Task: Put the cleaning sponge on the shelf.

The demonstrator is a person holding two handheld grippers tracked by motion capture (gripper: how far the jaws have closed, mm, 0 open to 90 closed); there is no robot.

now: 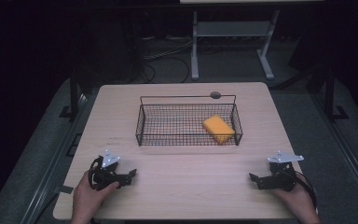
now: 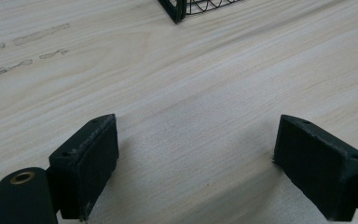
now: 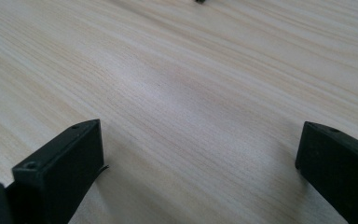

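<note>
Both the left gripper [image 1: 131, 175] and right gripper [image 1: 253, 178] gape wide, empty, near the unlabelled yellow sponge [image 1: 218, 129].

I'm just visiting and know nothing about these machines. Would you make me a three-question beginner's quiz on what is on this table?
1. True or false: the orange rectangular sponge lies inside the black wire basket.
2. Which end of the basket holds the sponge: A the person's left, B the middle, C the person's right?
3. Fill in: the left gripper and the right gripper both have their jaws ____, holding nothing, above the pale wooden table.

Key: 1 true. 2 C. 3 open.
</note>
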